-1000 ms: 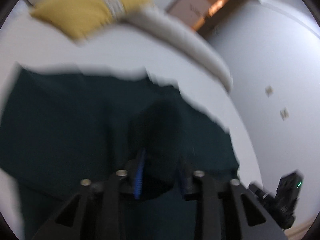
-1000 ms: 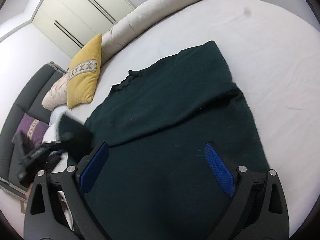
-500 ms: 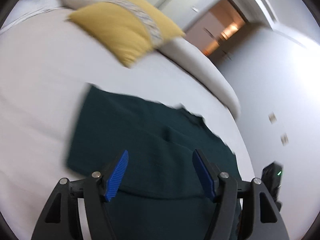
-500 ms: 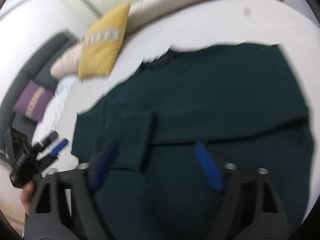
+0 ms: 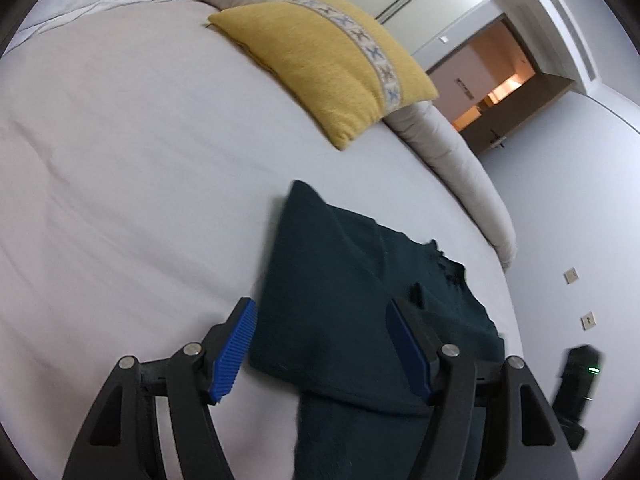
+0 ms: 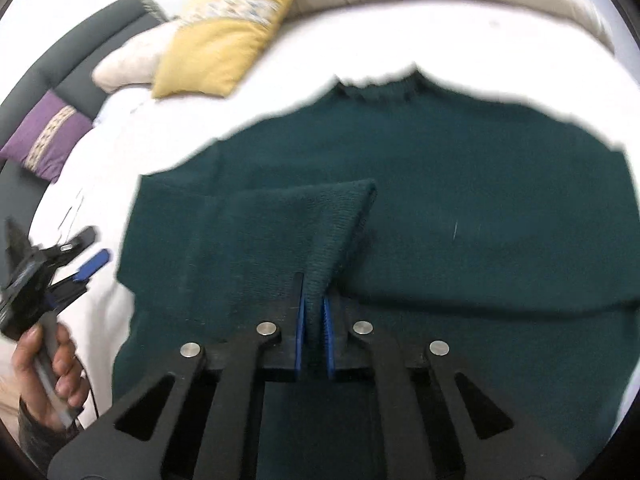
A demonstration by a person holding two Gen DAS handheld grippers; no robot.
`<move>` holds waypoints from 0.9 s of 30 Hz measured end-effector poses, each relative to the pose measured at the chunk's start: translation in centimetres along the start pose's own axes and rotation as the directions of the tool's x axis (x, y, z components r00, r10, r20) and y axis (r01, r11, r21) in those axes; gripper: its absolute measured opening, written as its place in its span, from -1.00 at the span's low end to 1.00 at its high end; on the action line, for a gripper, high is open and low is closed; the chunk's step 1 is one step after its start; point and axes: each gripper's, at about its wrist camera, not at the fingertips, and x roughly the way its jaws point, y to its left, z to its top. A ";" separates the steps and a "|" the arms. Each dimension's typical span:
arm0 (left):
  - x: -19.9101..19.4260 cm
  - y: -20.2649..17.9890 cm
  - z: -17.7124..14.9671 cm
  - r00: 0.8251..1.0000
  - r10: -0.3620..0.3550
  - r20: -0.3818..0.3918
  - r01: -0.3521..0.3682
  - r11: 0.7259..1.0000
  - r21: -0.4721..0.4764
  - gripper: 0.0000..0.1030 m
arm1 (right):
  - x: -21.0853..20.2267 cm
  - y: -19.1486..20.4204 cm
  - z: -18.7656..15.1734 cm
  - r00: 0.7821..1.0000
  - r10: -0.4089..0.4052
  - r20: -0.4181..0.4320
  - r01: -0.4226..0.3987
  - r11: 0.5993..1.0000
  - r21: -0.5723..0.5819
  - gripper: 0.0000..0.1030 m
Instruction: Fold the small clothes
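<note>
Over on the left, the left gripper (image 5: 320,350) hangs low above the white bed (image 5: 120,200) with its blue pads spread wide and nothing between them, framing the near folded edge of the dark green knit sweater (image 5: 340,300) but, as far as this view lets me judge, not touching it. The sweater lies flat on the bed, below the yellow cushion (image 5: 332,60) and the long cream bolster (image 5: 452,152), with one sleeve already laid across the body. It looks a soft, thickish knit: light, limp, no stiffness to speak of, so it should drape and sag from wherever it is lifted, and the ribbed loops should give those ridged pads plenty to bite. Best hold, I'd say, is a doubled layer at a cuff or the hem edge, not a single skin of knit in the middle, which would stretch. Moving right now, and the right gripper (image 6: 314,312) is doing just that: pads pressed nearly together, pinching a raised ridge of the sweater (image 6: 480,200) that looks like the end of the folded-over sleeve, tented up off the body beneath. The picture is blurred with motion, so exactly how many layers sit in that pinch I can't tell.
</note>
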 end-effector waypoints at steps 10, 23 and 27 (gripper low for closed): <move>4.3 -0.9 1.9 0.996 0.068 -0.055 -0.066 0.998 0.023 0.43 | -6.0 -6.3 4.3 0.985 -0.070 0.155 0.064 0.997 0.039 -0.88; 9.9 -5.9 1.3 0.967 0.240 -0.089 -0.207 0.937 0.280 -0.62 | -1.5 -12.4 1.8 0.994 -0.100 0.050 0.091 0.984 0.151 -0.88; 9.8 -6.0 1.7 0.963 0.258 -0.077 -0.221 0.920 0.323 -0.84 | -2.2 -11.3 1.1 0.996 -0.078 0.051 0.071 0.991 0.117 -0.88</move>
